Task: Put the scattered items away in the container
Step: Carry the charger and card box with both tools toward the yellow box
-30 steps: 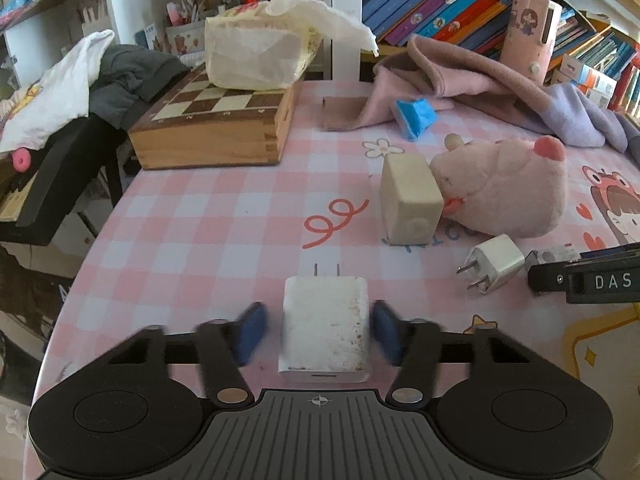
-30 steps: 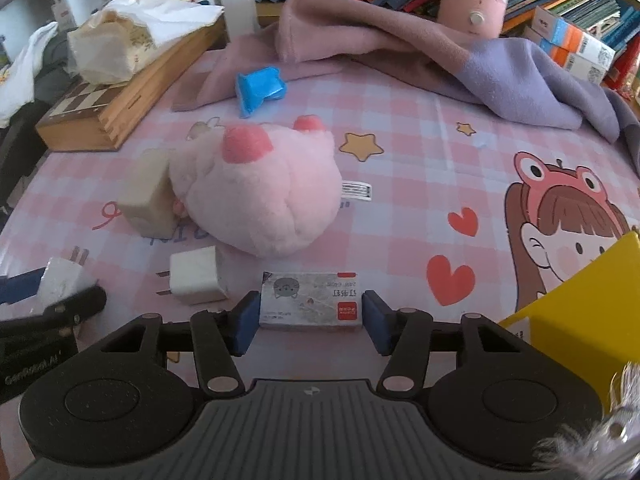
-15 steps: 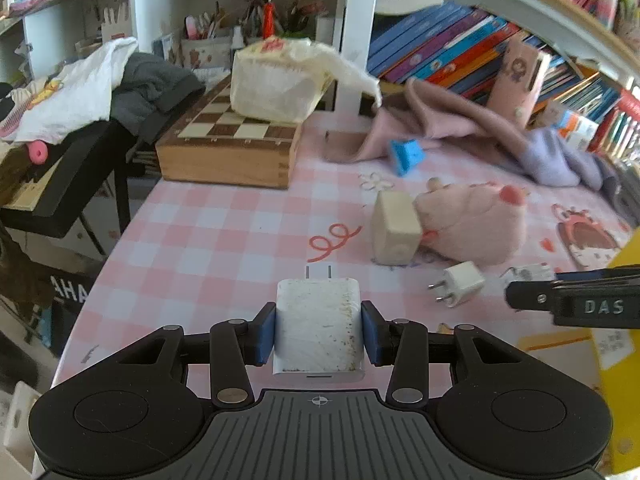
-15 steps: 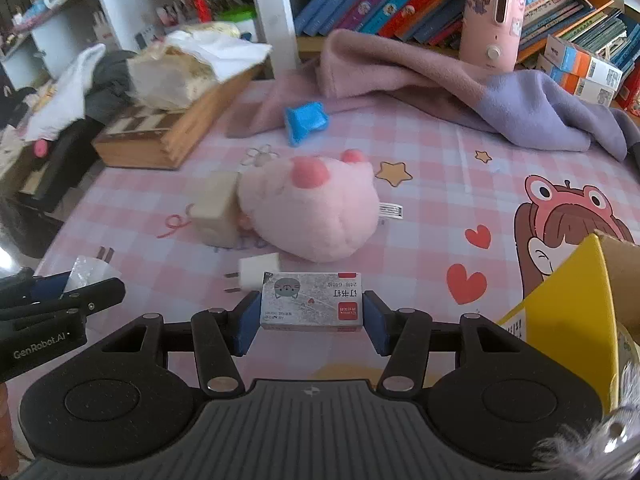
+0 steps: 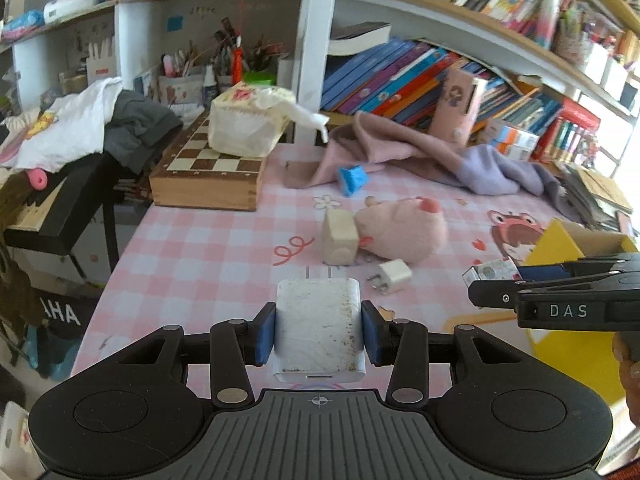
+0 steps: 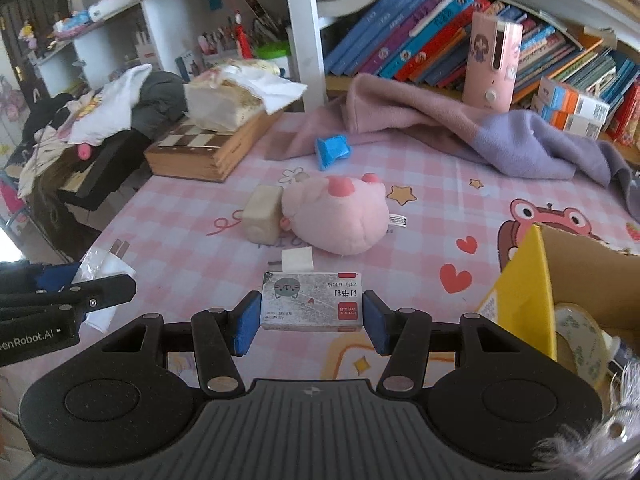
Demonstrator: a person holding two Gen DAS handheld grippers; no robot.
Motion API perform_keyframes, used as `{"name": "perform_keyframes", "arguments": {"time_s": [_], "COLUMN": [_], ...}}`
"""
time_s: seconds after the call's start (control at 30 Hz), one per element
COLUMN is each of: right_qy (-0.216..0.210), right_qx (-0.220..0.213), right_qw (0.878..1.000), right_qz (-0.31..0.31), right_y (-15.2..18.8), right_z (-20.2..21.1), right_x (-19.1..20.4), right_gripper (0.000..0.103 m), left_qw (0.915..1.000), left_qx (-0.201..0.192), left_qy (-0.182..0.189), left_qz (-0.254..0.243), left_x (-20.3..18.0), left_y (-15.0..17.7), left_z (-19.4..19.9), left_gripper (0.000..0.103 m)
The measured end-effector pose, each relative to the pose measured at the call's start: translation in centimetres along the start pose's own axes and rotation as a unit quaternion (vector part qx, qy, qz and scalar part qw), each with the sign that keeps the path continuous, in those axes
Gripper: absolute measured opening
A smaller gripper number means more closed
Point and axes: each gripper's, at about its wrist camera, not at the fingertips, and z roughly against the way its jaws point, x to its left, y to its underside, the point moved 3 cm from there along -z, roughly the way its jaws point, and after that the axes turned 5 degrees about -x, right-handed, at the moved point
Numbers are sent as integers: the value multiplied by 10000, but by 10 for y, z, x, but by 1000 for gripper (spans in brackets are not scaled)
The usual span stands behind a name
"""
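Beside the plush pig (image 6: 338,214): block (image 6: 262,216), small charger (image 6: 297,259).

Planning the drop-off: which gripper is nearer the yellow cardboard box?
Right. The right gripper, gripping a staple box, is beside the yellow cardboard box; the left gripper is farther away.

Pink-checked tablecloth (image 5: 208,248), white charger (image 5: 319,322), yellow box (image 6: 524,288), blue fingers (image 5: 266,334).

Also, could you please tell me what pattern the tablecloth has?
The tablecloth is pink-and-white checked with cartoon prints, hearts and stars; the right wrist view shows it best.
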Motion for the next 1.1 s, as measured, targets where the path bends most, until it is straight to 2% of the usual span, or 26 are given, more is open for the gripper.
{"name": "perform_keyframes", "arguments": {"time_s": [0.5, 1.1], "right_qy": [-112, -358], "right_qx": [-167, -187], "right_qw": [9997, 9990], "right_qz": [111, 213], "right_y": [48, 131], "right_z": [75, 161], "right_x": [40, 95], "right_gripper": [52, 52], "left_qw": [9992, 9977], "left_qx": [-179, -158], "left_qy": [359, 546], "left_qz": [-59, 360], "left_x": [-12, -13], "left_y": [37, 117], "left_z": [77, 181], "left_gripper": [42, 41]}}
